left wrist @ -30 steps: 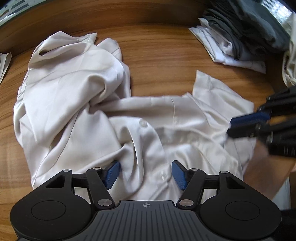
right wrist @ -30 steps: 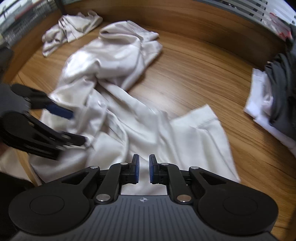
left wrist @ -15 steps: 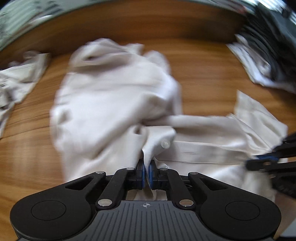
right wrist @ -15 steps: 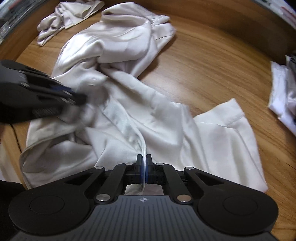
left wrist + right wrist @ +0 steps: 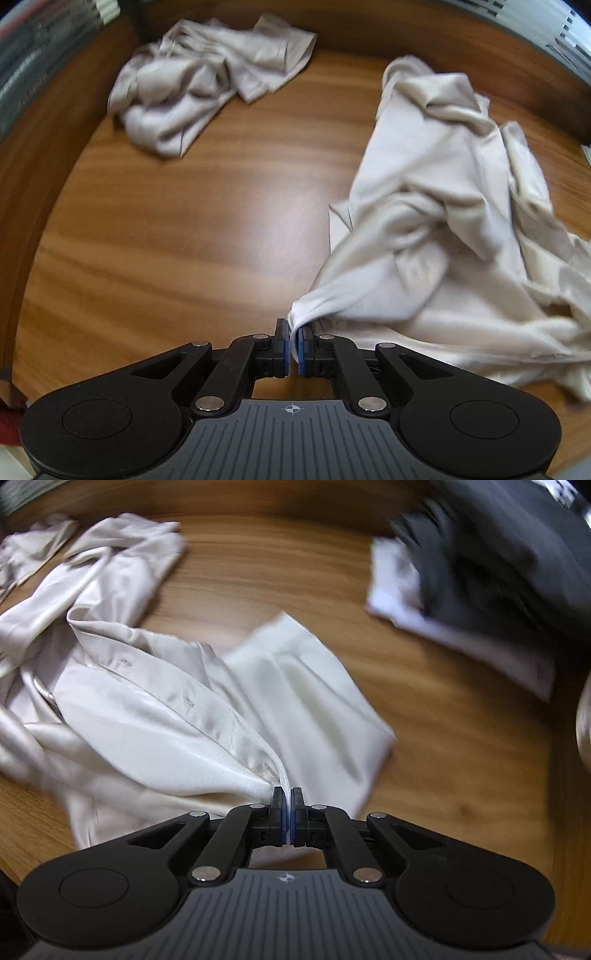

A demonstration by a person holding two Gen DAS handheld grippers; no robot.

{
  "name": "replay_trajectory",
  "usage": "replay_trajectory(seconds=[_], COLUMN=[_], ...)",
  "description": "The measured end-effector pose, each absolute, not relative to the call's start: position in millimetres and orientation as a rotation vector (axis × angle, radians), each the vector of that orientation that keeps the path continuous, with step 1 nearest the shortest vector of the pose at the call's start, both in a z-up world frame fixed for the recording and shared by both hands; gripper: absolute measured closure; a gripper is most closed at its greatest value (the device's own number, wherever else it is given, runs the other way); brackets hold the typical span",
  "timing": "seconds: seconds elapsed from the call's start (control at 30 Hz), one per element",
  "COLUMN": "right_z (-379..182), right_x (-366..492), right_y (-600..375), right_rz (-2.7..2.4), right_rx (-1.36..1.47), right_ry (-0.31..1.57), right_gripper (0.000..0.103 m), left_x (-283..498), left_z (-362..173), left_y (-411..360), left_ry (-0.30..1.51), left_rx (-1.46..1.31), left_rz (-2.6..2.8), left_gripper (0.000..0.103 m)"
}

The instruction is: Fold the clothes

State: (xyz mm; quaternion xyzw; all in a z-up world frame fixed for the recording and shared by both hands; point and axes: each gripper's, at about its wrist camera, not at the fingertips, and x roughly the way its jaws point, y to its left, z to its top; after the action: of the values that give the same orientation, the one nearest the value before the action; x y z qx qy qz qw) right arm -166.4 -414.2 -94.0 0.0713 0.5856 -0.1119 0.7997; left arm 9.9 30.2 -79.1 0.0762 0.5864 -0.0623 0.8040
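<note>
- Since a second ago, left gripper [image 5: 292, 345] has clamped and dragged the cream shirt [image 5: 443, 229] across the desk [image 5: 166, 240].
- Right gripper [image 5: 287, 818] pinches the shirt's button placket.

- The shirt [image 5: 443, 236] lies crumpled on the wooden table [image 5: 192, 229], right of the left gripper [image 5: 291, 345].
- A second crumpled garment [image 5: 199, 81] lies far left, well apart.
- A stack of folded clothes [image 5: 491, 576] sits far right of the shirt.
</note>
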Motion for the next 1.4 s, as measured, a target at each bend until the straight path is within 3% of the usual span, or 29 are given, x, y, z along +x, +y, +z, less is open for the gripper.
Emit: replay_trajectory(seconds=[0.1,0.2,0.23,0.27,0.3,0.37,0.43,0.57,0.87,1.17,1.23,1.4], right_z=[-97.8,-96.1,-92.6,-87.9,-81.8,-72.0,-64.6,-62.0,-82.7,-105.8,-111.5,-123.3], right_x=[-183.3,-188.0,-188.4,-187.6,-184.0,-173.5,-161.5,-127.0,-51.4,0.5,9.4,19.8], right_y=[-412.8,-397.4,-393.1,-389.4,-385.6,-377.1,-367.6,-343.1,-287.2,-258.1,-255.7,-259.1], right_rz=[-0.287,-0.315,-0.293,-0.283,-0.270,-0.235,-0.196,-0.098,0.091,0.175,0.183,0.183], right_rx=[0.197,0.187,0.175,0.176,0.177,0.166,0.148,0.116,0.008,-0.084,-0.095,-0.097], right_ry=[1.280,1.272,1.268,1.251,1.225,1.192,1.163,1.134,1.121,1.146,1.156,1.176], right_gripper=[0.101,0.099,0.096,0.089,0.075,0.064,0.064,0.060,0.057,0.044,0.044,0.048], left_x=[2.8,-4.1,-5.2,-6.2,-6.5,-5.5,-5.2,-3.6,18.4,51.0,53.0,59.2], left_z=[-85.6,-87.7,-86.6,-84.9,-82.7,-78.2,-72.5,-62.2,-63.7,-83.7,-88.4,-104.1], left_y=[32.4,34.6,34.4,33.8,32.9,31.7,28.1,19.7,-19.1,-67.3,-77.3,-97.4], left_ry=[1.291,1.312,1.309,1.302,1.293,1.278,1.265,1.220,1.157,1.148,1.144,1.138], left_rx=[0.194,0.189,0.191,0.195,0.201,0.214,0.250,0.301,0.372,0.460,0.477,0.514], left_rz=[-0.167,-0.243,-0.268,-0.291,-0.313,-0.357,-0.398,-0.466,-0.552,-0.650,-0.674,-0.664], left_gripper=[0.096,0.090,0.083,0.073,0.068,0.058,0.057,0.045,0.036,0.021,0.016,0.016])
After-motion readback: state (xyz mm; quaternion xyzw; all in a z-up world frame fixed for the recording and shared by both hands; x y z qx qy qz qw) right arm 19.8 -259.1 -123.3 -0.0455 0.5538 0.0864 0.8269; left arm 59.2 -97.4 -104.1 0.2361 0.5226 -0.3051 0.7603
